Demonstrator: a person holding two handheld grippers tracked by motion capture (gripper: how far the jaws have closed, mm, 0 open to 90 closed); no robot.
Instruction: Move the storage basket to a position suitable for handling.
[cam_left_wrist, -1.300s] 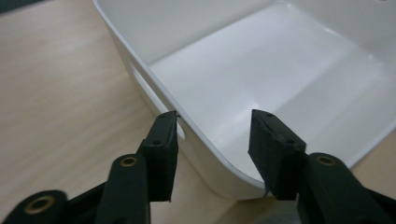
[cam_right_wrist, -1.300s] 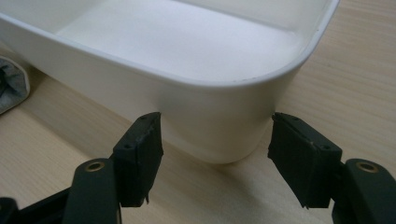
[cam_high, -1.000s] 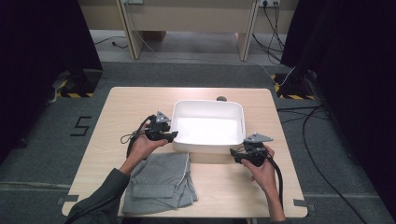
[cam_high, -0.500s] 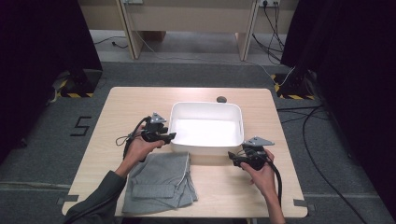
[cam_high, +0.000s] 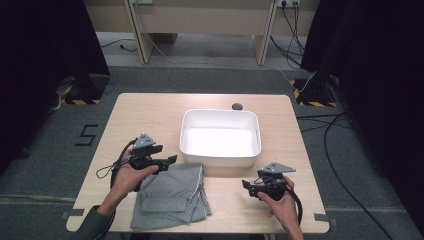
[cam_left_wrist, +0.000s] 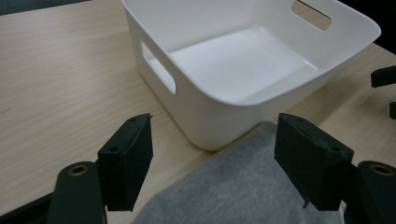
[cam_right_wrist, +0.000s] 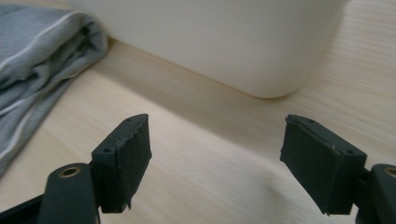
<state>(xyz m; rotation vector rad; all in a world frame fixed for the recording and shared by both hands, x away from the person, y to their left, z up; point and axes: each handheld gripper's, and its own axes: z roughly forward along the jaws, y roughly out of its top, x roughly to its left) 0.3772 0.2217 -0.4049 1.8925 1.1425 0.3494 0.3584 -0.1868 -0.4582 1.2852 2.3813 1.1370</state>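
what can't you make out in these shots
- Small dark object beyond the white bin, high view: too small to identify.
- Grey cloth, left gripper view: its near part is cut off by the bottom edge and hidden behind the left tongs.
- Grey cloth, right gripper view: cut off by the left edge.
- White bin, right gripper view: its rim is cut off by the top edge.

Grey cloth, perhaps white-piped; white bin; pale wood table.

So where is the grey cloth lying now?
In the high view, the grey cloth lies at the table's near edge, against the white tub, under the left hand-held gripper.
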